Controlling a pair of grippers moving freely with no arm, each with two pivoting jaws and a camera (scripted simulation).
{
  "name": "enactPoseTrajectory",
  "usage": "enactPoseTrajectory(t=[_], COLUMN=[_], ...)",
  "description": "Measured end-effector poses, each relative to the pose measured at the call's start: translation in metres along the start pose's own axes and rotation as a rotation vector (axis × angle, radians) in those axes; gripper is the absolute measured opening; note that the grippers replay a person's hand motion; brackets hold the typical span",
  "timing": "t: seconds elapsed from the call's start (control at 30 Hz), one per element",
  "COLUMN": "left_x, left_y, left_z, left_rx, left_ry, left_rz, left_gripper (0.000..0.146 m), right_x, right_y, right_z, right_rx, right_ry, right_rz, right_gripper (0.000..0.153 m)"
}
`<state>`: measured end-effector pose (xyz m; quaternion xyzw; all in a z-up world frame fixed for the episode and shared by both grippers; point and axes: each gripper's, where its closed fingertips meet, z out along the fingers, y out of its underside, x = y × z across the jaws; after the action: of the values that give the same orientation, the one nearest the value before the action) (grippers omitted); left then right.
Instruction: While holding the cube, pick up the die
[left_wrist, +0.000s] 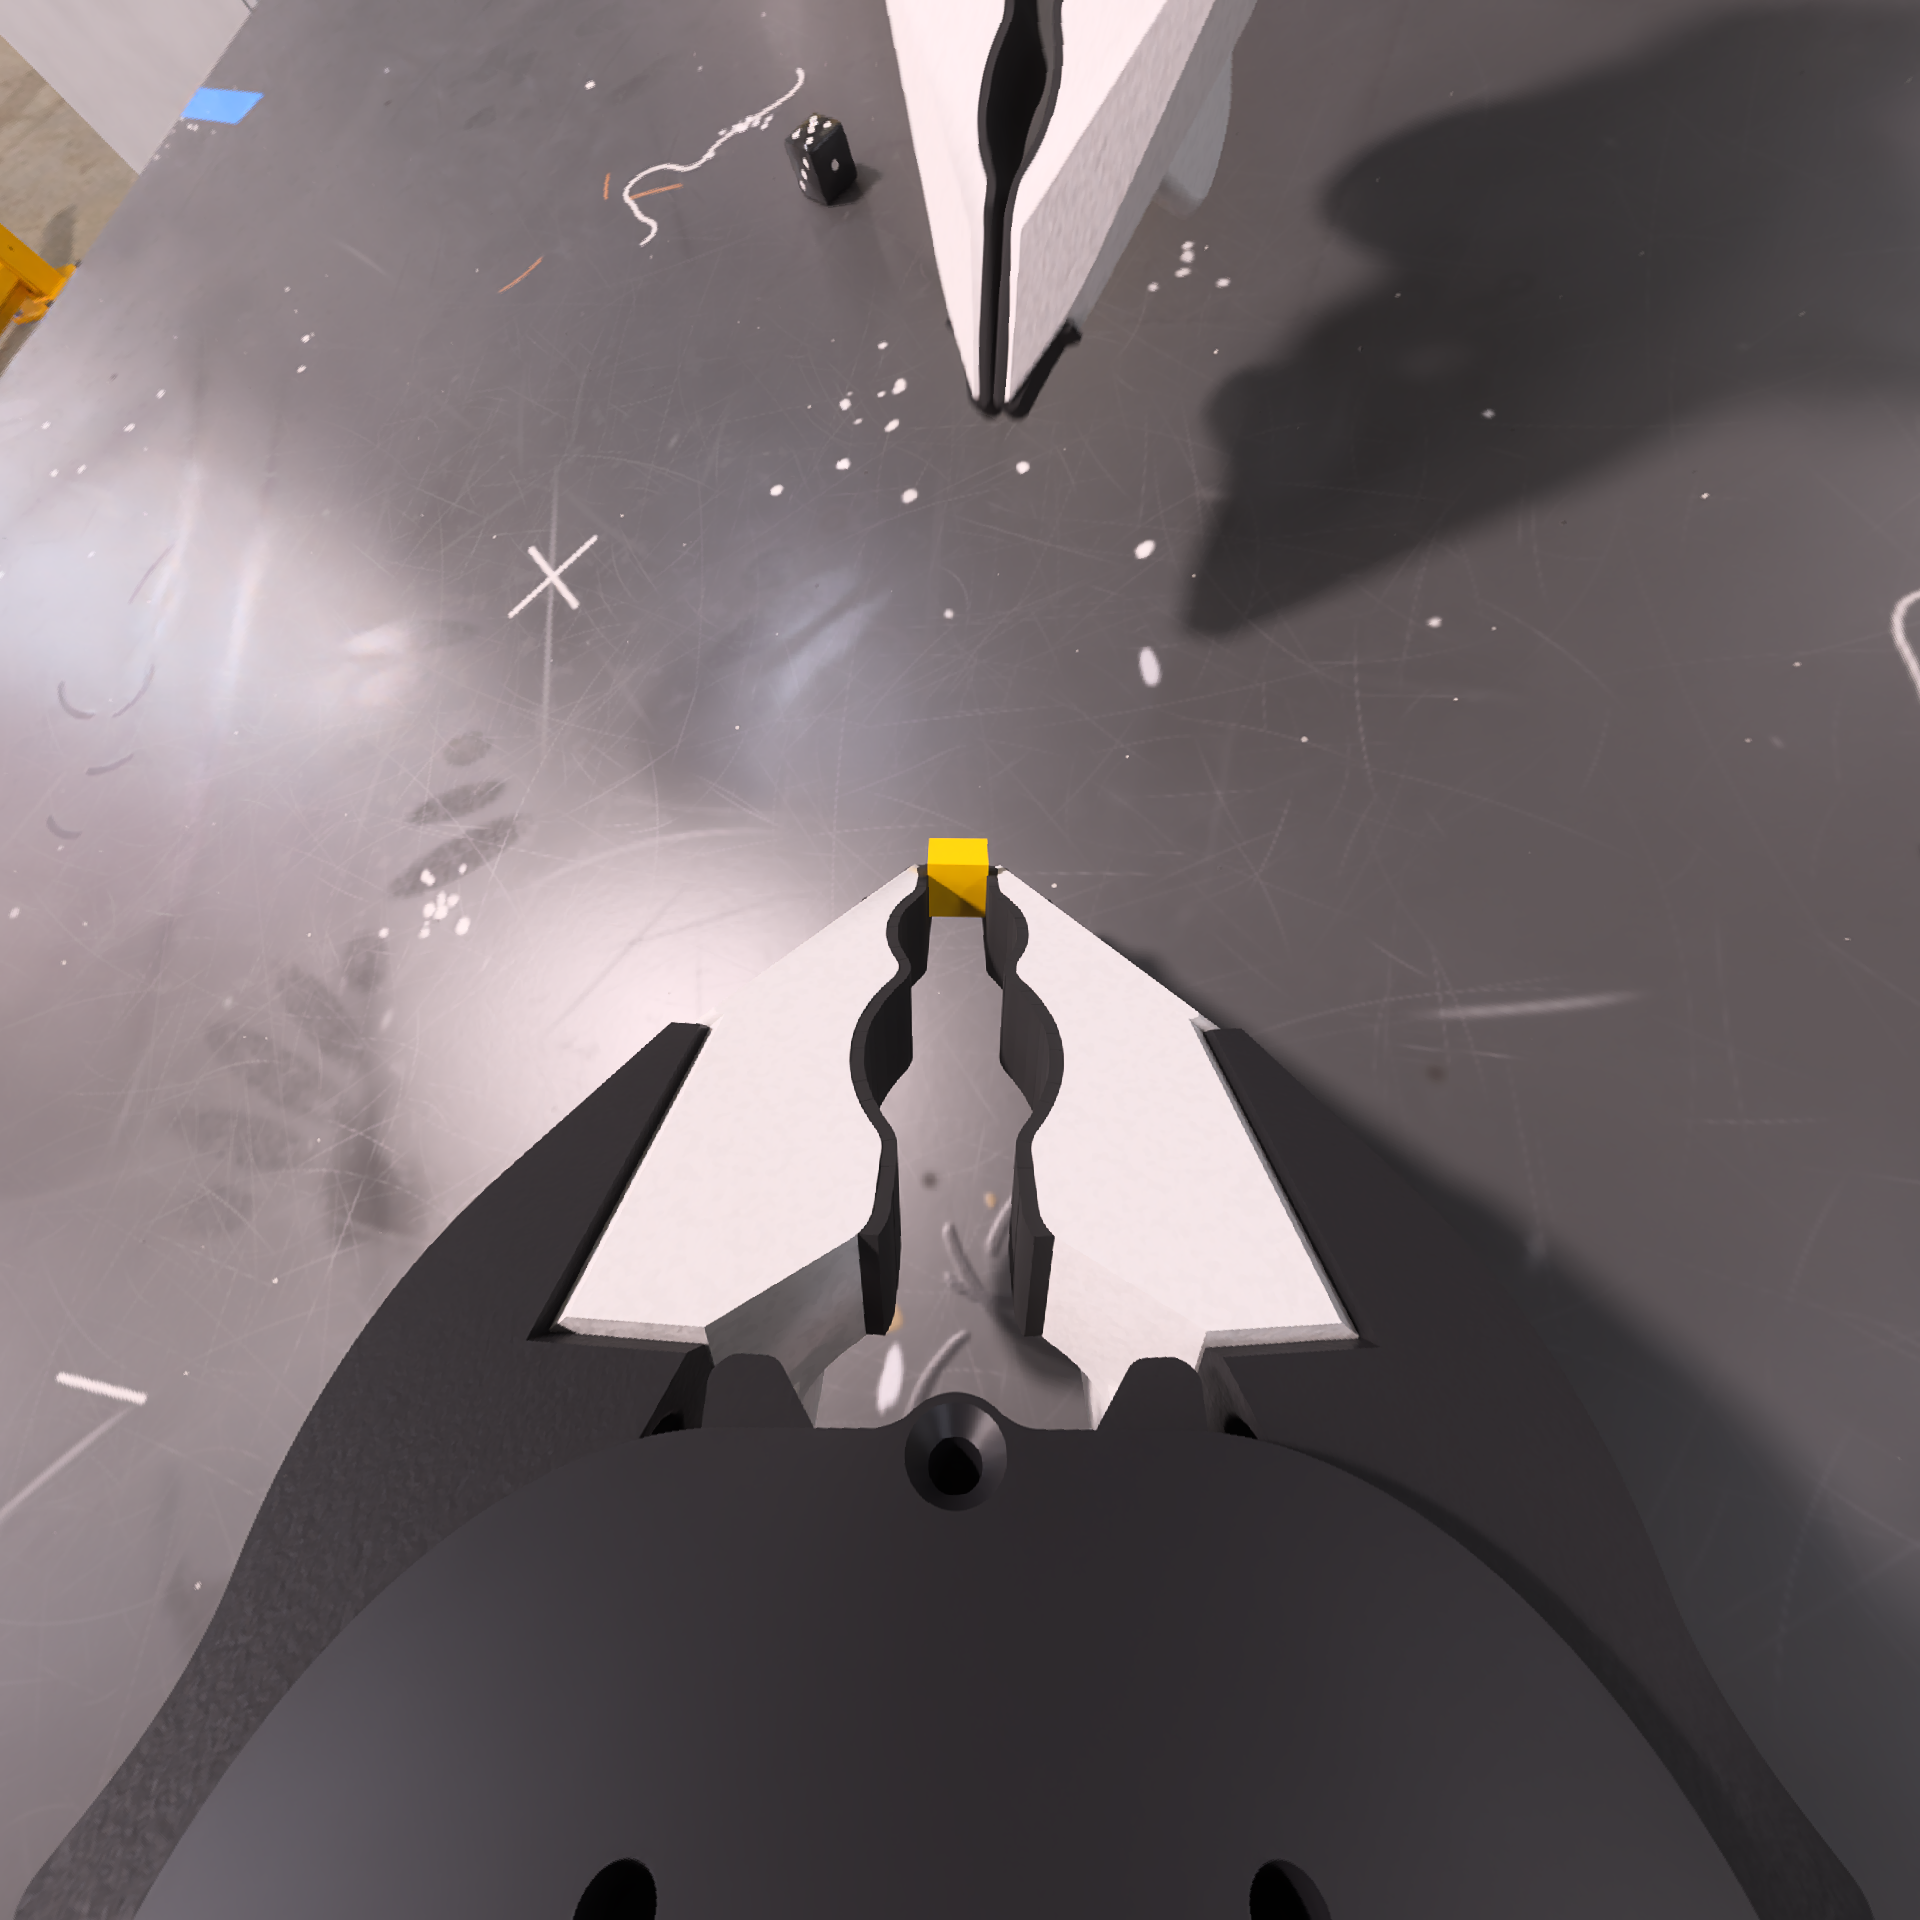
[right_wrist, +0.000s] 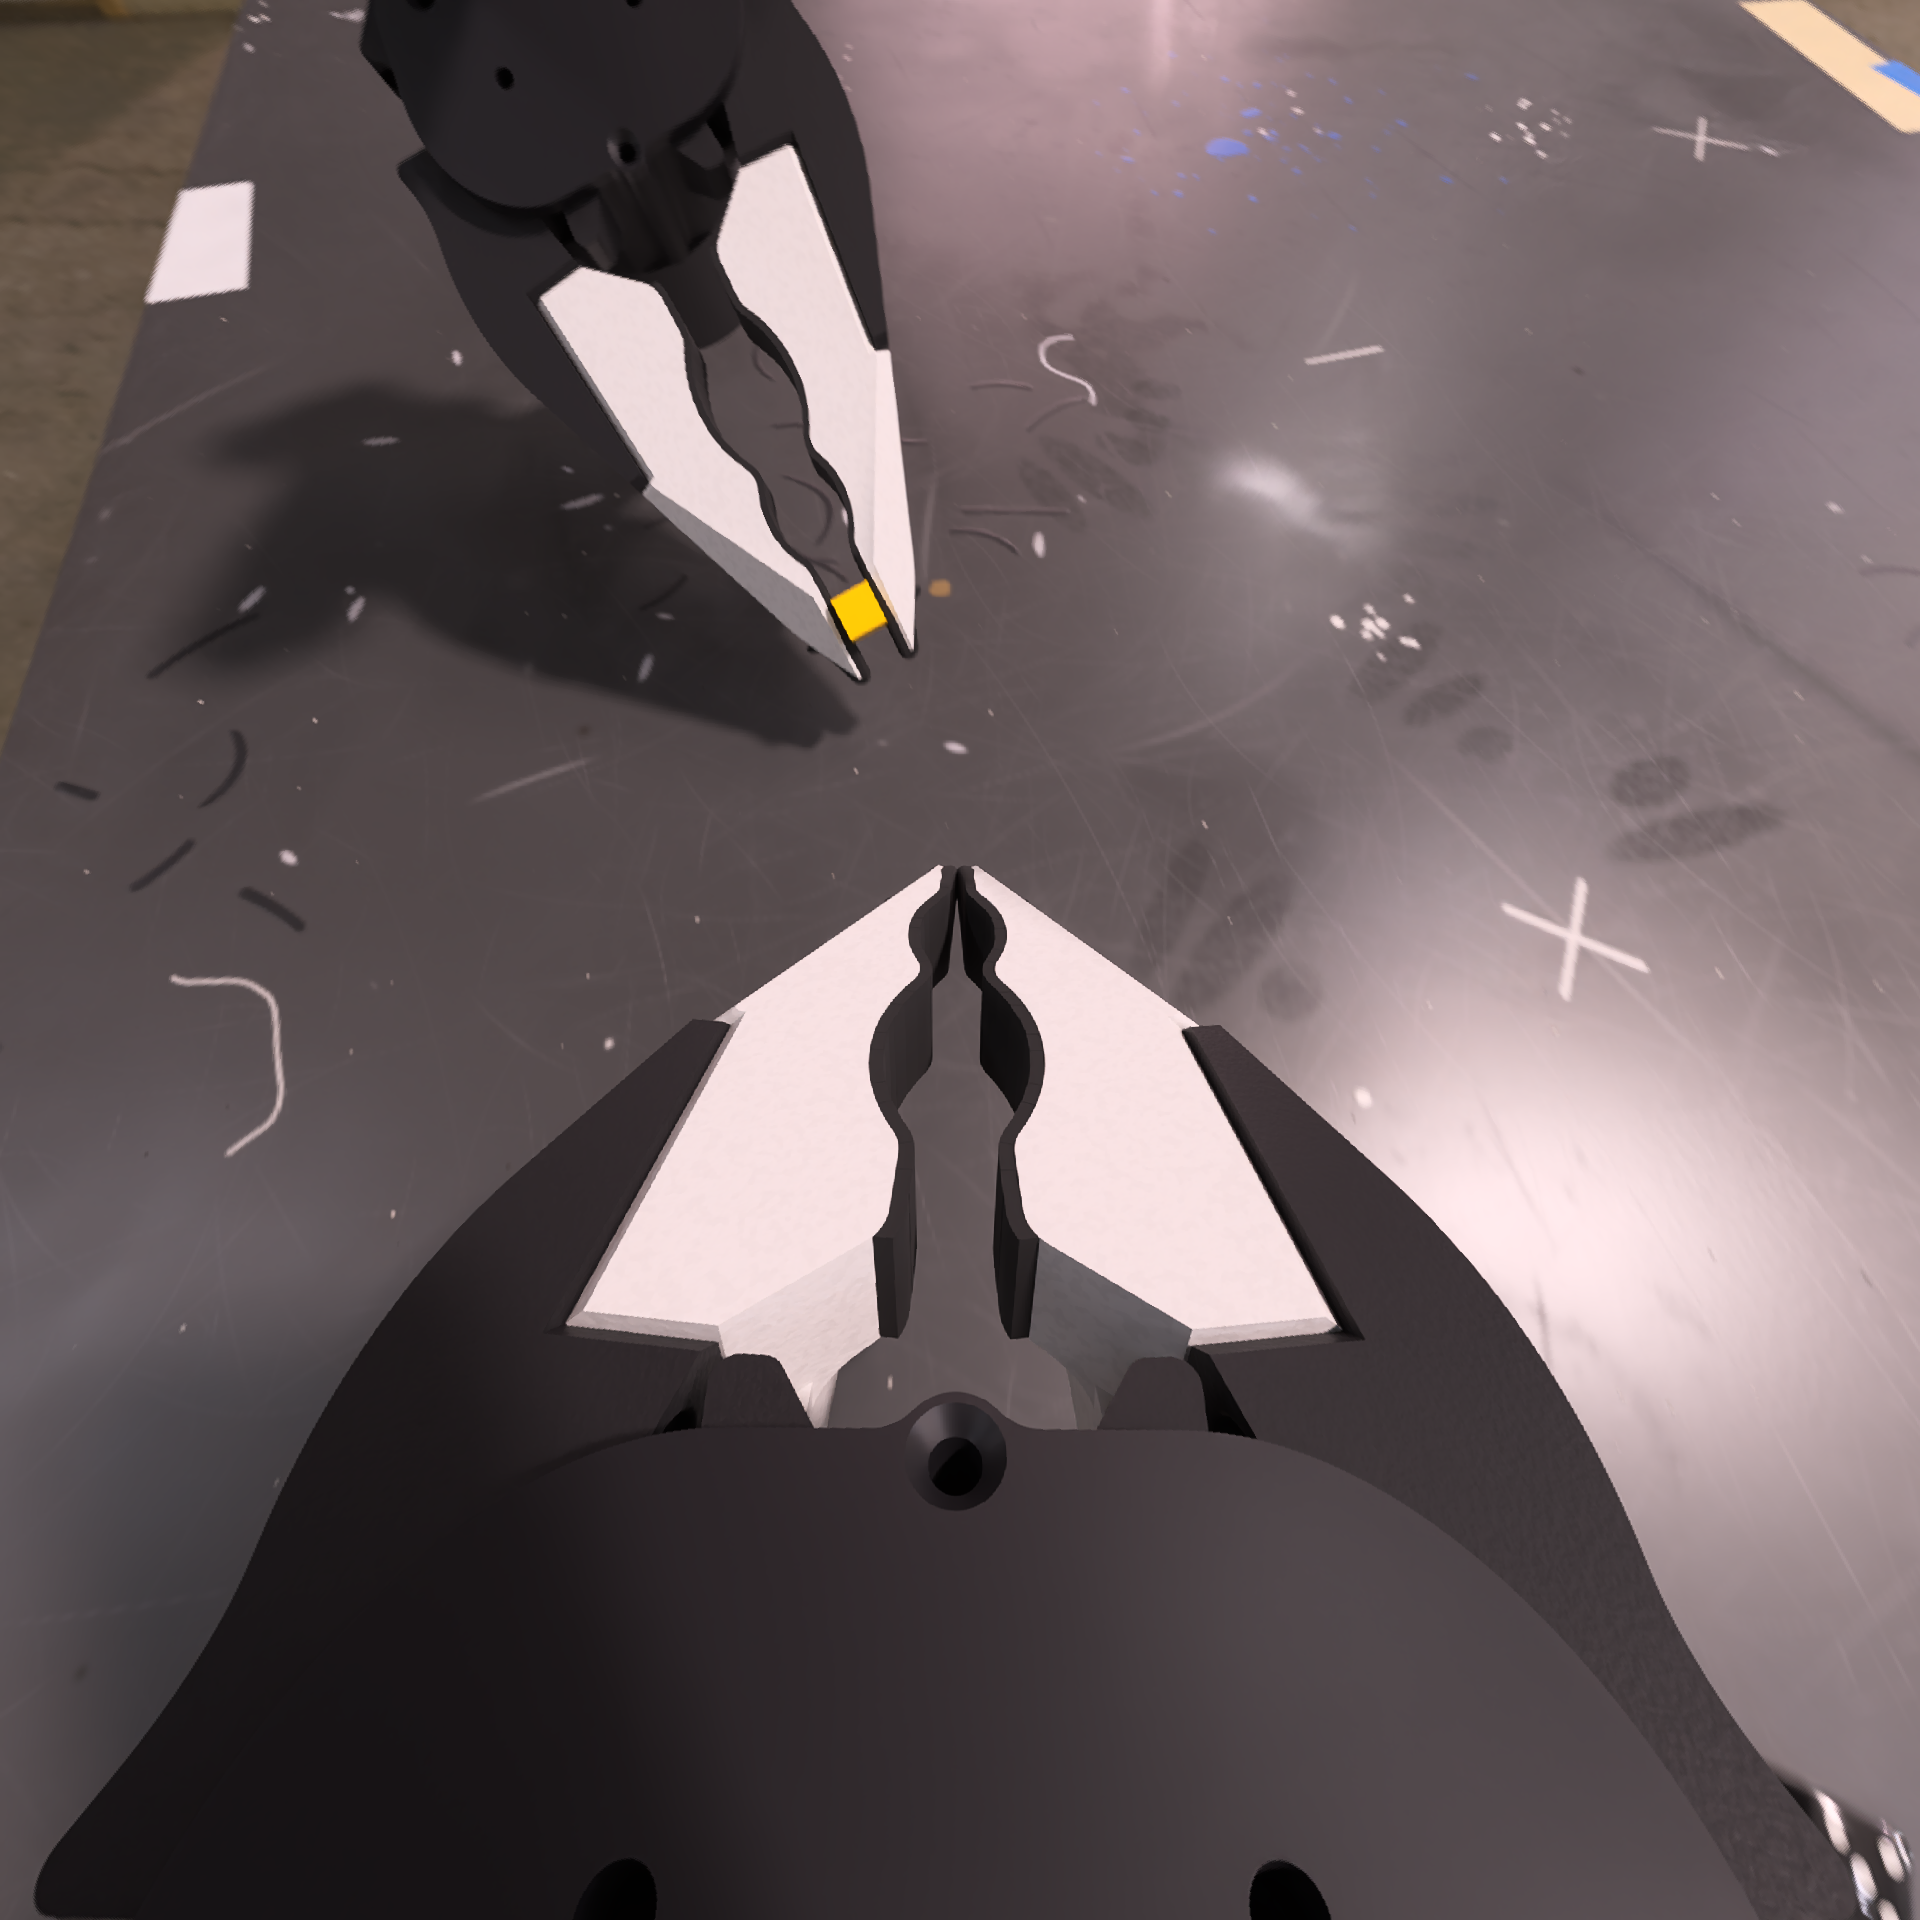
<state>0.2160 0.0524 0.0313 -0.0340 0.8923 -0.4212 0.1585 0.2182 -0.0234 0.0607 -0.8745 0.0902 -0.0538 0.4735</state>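
My left gripper (left_wrist: 956, 896) is shut on a small yellow cube (left_wrist: 956, 864) at its fingertips, held above the dark scratched table (left_wrist: 1351, 831). The black die (left_wrist: 821, 158) with white pips lies on the table far ahead, just left of my right gripper (left_wrist: 997, 403), which hangs with its tips down and its fingers closed and empty. In the right wrist view my right gripper (right_wrist: 956, 875) is shut on nothing. The left gripper (right_wrist: 885, 663) with the cube (right_wrist: 858, 611) is ahead and to the left. A dark white-spotted thing (right_wrist: 1870, 1860), perhaps the die, shows blurred at the bottom right corner.
A blue tape patch (left_wrist: 221, 104) and a yellow object (left_wrist: 21, 281) mark the table's far left edge. Chalk crosses (left_wrist: 553, 575) and paint specks cover the surface. A white tape patch (right_wrist: 203, 241) lies by the left edge in the right wrist view.
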Motion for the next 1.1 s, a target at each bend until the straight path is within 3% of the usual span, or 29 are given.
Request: enactPoseTrajectory(t=[0.23,0.73,1.1], left_x=[-0.003,-0.002,-0.002], left_y=[-0.003,0.002,0.004], left_z=[0.005,0.009,0.014], left_rx=[-0.014,-0.037,-0.035], left_ry=[-0.006,0.003,0.011], left_rz=[0.012,-0.019,-0.039], left_gripper=[0.009,0.009,0.009], right_x=[0.02,0.043,0.094], right_y=[0.012,0.021,0.094], right_z=[-0.04,-0.079,-0.117], right_rx=[-0.031,-0.012,-0.201], right_ry=[0.138,0.27,0.499], right_rz=[0.022,0.097,0.227], right_gripper=[0.0,0.006,0.016])
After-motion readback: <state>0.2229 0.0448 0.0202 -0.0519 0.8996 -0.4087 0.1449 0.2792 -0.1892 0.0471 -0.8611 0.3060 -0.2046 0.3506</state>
